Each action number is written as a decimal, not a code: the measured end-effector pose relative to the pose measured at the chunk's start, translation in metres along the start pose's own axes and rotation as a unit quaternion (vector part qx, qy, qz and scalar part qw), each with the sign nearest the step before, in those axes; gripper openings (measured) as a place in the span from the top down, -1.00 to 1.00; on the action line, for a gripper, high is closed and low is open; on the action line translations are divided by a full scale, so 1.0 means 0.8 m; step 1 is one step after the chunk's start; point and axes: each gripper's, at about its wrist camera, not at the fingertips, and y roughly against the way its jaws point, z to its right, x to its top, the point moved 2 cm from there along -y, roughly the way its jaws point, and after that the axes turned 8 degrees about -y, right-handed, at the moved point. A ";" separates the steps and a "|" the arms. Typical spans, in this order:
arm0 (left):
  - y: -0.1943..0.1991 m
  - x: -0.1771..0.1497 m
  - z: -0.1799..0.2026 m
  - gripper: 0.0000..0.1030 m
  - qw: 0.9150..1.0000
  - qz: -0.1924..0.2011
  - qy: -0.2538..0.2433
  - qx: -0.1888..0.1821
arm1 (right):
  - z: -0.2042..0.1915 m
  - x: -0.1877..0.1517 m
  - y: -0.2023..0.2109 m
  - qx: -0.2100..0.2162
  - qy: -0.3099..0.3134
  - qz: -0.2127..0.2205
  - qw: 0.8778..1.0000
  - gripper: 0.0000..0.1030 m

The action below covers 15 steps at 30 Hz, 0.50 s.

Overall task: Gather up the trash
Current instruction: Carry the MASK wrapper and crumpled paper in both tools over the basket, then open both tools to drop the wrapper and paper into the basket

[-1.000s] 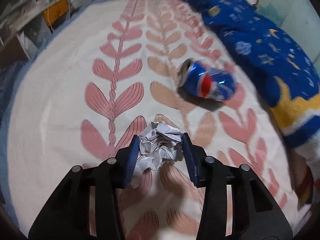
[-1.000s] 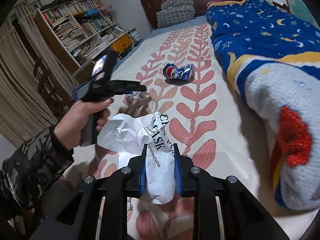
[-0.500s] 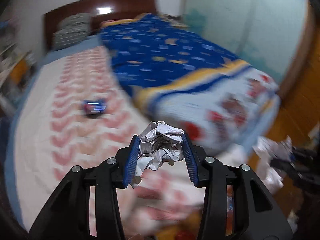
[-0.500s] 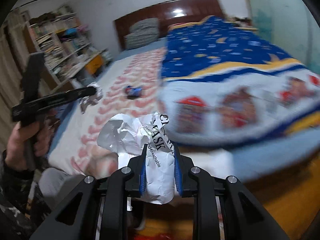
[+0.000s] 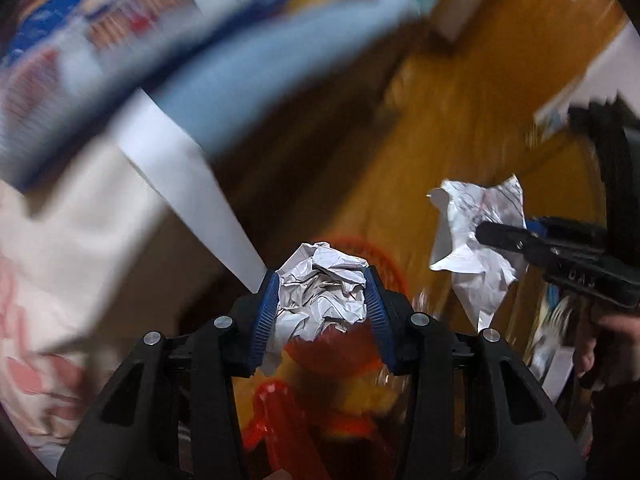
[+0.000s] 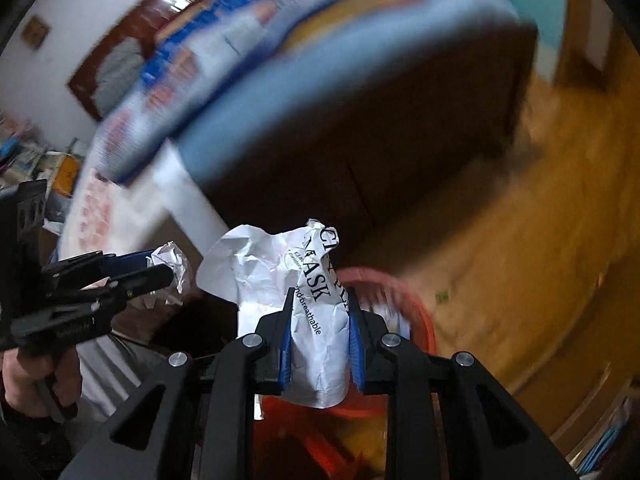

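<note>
- While both views are blurry, the left hand-held gripper (image 5: 320,304) is closed on a paper ball (image 5: 322,296), and its blue pads (image 5: 267,312) press the ball from both sides.
- The paper ball is up in the air, over a red bin (image 5: 360,276) on the floor.
- The right hand-held gripper (image 6: 318,340) is squeezed narrow on a white wrapper (image 6: 316,320) with black letters on it.
- The wrapper sticks up above the pads and hangs down below them too.
- In the right view the wrapper is over the bin (image 6: 416,320), near its rim.
- In the left view the right gripper (image 5: 500,236) comes in from the right side with the wrapper (image 5: 476,240) in it, and a hand (image 5: 612,344) holds its handle.
- In the right view the left gripper (image 6: 160,268) is at the left with the ball (image 6: 172,260), and a hand (image 6: 28,376) holds it.
- The two grippers are near each other but do not touch.
- A bed (image 6: 260,92) with a blue blanket is behind them, up high in the view.
- The floor (image 6: 520,220) is yellow-brown wood.
</note>
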 end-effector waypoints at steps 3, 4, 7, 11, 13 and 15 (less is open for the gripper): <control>-0.064 -0.019 0.020 0.14 0.998 -0.056 -0.020 -0.006 | 0.034 -0.029 -0.057 -0.022 -0.021 -0.040 0.999 0.55; -0.075 -0.022 0.025 0.14 0.998 -0.065 -0.026 -0.006 | 0.042 -0.035 -0.071 -0.022 -0.030 -0.048 0.998 0.55; -0.123 -0.032 0.037 0.14 0.994 -0.099 -0.040 -0.003 | 0.074 -0.055 -0.123 -0.026 -0.064 -0.081 0.994 0.54; -0.176 -0.049 0.039 0.13 0.991 -0.129 -0.038 0.007 | 0.099 -0.071 -0.181 -0.032 -0.097 -0.114 0.988 0.54; -0.205 -0.061 0.037 0.13 0.987 -0.157 -0.040 0.017 | 0.106 -0.079 -0.202 -0.042 -0.111 -0.121 0.985 0.53; -0.222 -0.068 0.036 0.13 0.984 -0.169 -0.046 0.024 | 0.108 -0.081 -0.211 -0.046 -0.116 -0.121 0.985 0.50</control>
